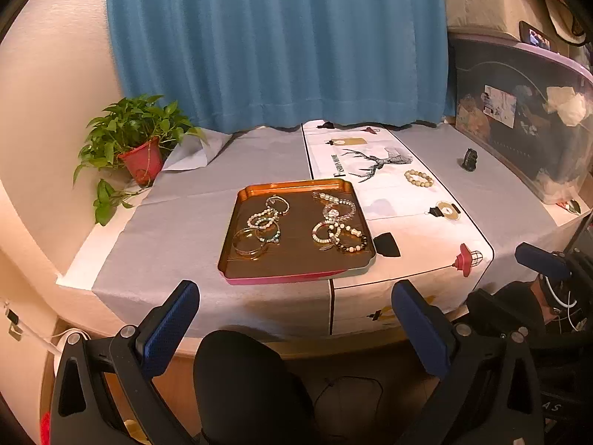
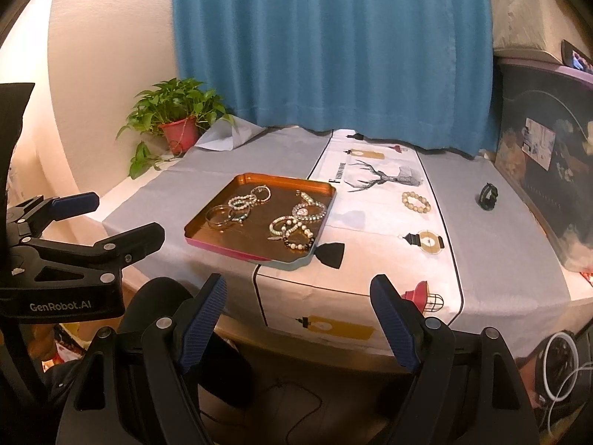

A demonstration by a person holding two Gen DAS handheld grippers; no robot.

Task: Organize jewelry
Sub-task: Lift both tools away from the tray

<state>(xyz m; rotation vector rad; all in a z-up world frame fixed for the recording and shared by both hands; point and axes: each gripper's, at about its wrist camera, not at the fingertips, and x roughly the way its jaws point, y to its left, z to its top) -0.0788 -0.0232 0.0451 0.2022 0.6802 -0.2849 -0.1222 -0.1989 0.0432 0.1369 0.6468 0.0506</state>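
1. Nearest the cameras, both grippers are held off the near edge of the counter (image 1: 178, 222), above a dark chair back. The left gripper (image 1: 294, 315) is spread wide and empty; the right gripper (image 2: 298, 307) is likewise released, with nothing between its pads.

2. Just ahead of both grippers, the orange tray (image 2: 218, 244) is seen resting on the counter. Two heaps of bracelets lie in it: a bangle cluster (image 1: 259, 226) on the left side and a beaded cluster (image 1: 339, 222) on the right.

3. Farther ahead and to the right of the right gripper, a single beaded bracelet (image 2: 416, 202) lies outside the tray on the white runner (image 2: 370, 222). It is judged to be what remains to be gathered.

4. Beyond it, farther right, a small dark object (image 2: 488, 196) stands alone; its nature cannot be told.

5. Risks, as judged: the loops in each heap overlap, so several could be dragged out if one is lifted. The round beads could roll from the pads. The runner could be snagged by a low pinch.
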